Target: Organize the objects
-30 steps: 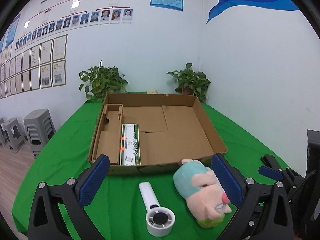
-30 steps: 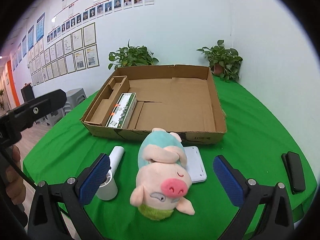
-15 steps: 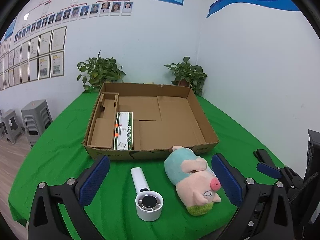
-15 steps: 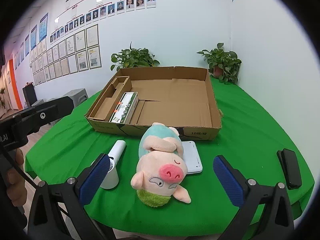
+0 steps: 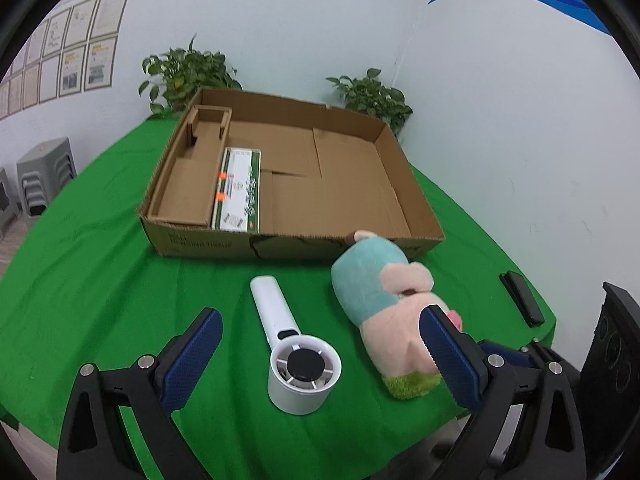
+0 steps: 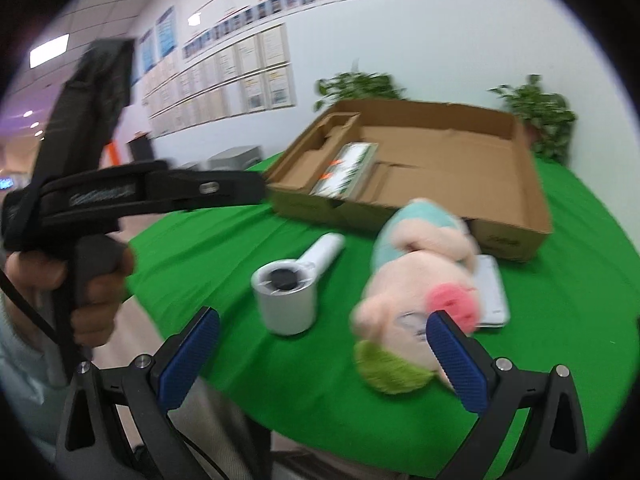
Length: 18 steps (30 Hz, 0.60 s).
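Note:
A plush pig (image 5: 384, 304) lies on the green table in front of a wide cardboard box (image 5: 352, 248). A white handheld fan (image 5: 292, 344) lies to its left. A green and white carton (image 5: 240, 188) lies inside the box. My left gripper (image 5: 320, 352) is open, above the fan and pig. My right gripper (image 6: 324, 356) is open near the table's front edge, before the fan (image 6: 292, 288) and pig (image 6: 420, 292). A white flat device (image 6: 490, 292) lies partly under the pig. The box (image 6: 508, 228) stands behind.
A black flat object (image 5: 522, 298) lies on the table at the right. Two potted plants (image 5: 188, 76) stand behind the box by the wall. Grey stools (image 5: 44, 172) stand on the floor at the left. The left handheld gripper (image 6: 120, 196) shows in the right wrist view.
Both grippers have pulled back and swung left; the right view is blurred with motion. The left gripper now looks down more steeply at the fan and pig. Objects have not moved.

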Available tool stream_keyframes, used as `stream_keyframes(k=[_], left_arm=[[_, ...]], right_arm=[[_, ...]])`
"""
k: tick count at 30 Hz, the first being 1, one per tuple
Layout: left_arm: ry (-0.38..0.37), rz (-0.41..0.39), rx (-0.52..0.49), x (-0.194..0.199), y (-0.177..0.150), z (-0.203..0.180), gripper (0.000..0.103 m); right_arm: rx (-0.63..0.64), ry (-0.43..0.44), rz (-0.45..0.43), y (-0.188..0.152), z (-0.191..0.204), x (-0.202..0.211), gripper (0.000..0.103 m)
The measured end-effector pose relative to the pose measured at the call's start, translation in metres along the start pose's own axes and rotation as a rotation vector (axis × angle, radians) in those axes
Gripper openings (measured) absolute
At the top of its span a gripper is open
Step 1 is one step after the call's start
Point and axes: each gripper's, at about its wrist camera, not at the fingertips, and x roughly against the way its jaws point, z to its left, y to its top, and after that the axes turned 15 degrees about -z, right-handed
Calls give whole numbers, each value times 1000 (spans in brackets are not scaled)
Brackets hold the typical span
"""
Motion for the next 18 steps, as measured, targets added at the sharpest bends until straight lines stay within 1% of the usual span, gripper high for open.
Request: stream_keyframes(k=[2, 5, 6, 7, 9, 10, 13, 16, 18], left_arm=[[-19, 33, 22, -11, -6, 7, 94], [-74, 89, 68, -31, -15, 19, 94], [-81, 102, 76, -35, -16, 21, 94], [-94, 123, 93, -42, -18, 26, 91], [-126, 149, 121, -51, -21, 32, 87], [-142, 160, 140, -54, -21, 36, 85], [-201, 194, 188, -63, -24, 48, 85], [-233, 242, 244, -77, -30, 60, 85], [-255, 269, 284, -86, -34, 66, 83]], right_arm=[[-1, 26, 16, -3, 9, -12, 103], [-32, 33, 44, -6, 17, -34, 102], [-43, 22, 54, -7, 18, -41, 99], [-60, 16, 71, -8, 19, -50, 98], [-70, 21, 88, -9, 21, -61, 89], [-69, 17, 97, -10, 22, -67, 87], [-81, 0, 108, -13, 20, -78, 83], [-95, -38, 134, -16, 14, -91, 72], [-77, -43, 142, -17, 17, -95, 68]])
